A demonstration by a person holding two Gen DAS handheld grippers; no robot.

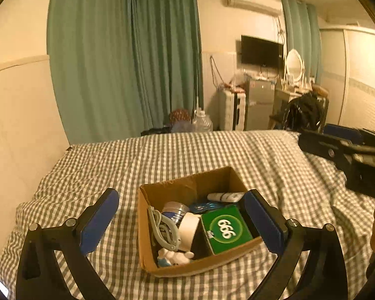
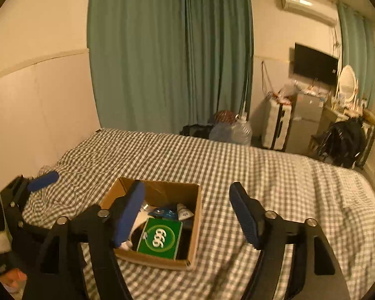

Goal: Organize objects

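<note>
Both tools gape wide and hold nothing: the left tool (image 1: 187,225) straddles the cardboard box (image 1: 187,187), the right tool (image 2: 187,215) hovers beside it. The box sits on the checked bed (image 2: 262,175), holding a green pack (image 1: 225,227), tape roll (image 1: 188,227) and tube (image 1: 225,196).

Dim, warm amber light; soft focus throughout, with fisheye bending and dark corners.
</note>
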